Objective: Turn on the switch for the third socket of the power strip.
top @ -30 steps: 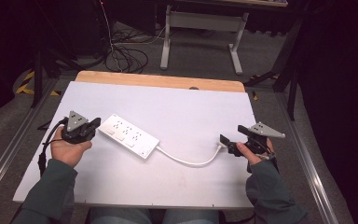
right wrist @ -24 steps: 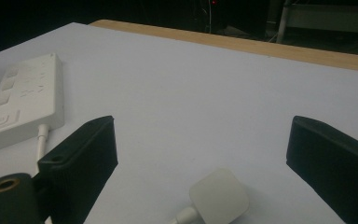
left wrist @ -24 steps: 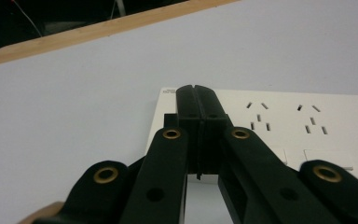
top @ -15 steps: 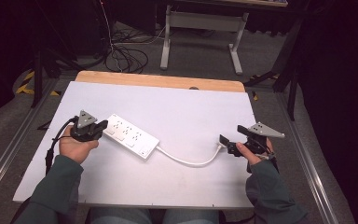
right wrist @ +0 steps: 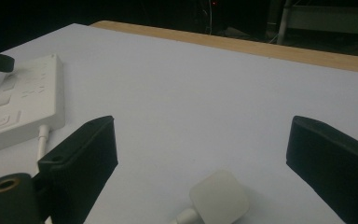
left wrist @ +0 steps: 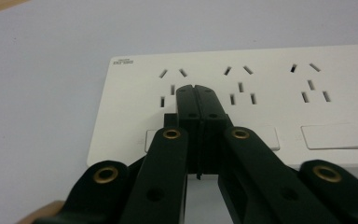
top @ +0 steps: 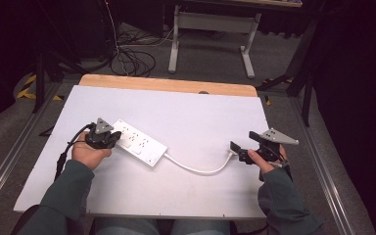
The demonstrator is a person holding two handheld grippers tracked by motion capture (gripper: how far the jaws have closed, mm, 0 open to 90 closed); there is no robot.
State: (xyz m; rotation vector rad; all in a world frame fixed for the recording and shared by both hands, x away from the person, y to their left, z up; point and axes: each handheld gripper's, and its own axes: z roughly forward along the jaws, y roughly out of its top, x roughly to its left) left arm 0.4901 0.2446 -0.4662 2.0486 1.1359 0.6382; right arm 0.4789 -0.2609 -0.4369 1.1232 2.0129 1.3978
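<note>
The high view showed one white power strip (top: 136, 142) lying aslant on the white table (top: 196, 112), left of centre, with its white cord (top: 196, 169) curving rightward to a plug (top: 235, 147) near the right gripper (top: 242, 152). The left gripper (top: 115, 139) rested at the strip's near-left end, its tips over the strip's face.

The left gripper view supplied what the high view could not resolve: the jaws were pressed together with nothing between them, their joined tip (left wrist: 197, 93) lying over the strip (left wrist: 270, 88) between the first and second socket groups. Three socket groups and three rectangular switches were countable there.

The right gripper view showed its jaws spread wide, with the pale square plug (right wrist: 219, 196) lying on the table between them, untouched by either pad; the strip (right wrist: 25, 105) lay well apart at upper left.

Beyond the table's wooden far edge (top: 166, 84) stood a metal desk frame (top: 210, 29) and coiled black cables (top: 129, 58) on the floor.
</note>
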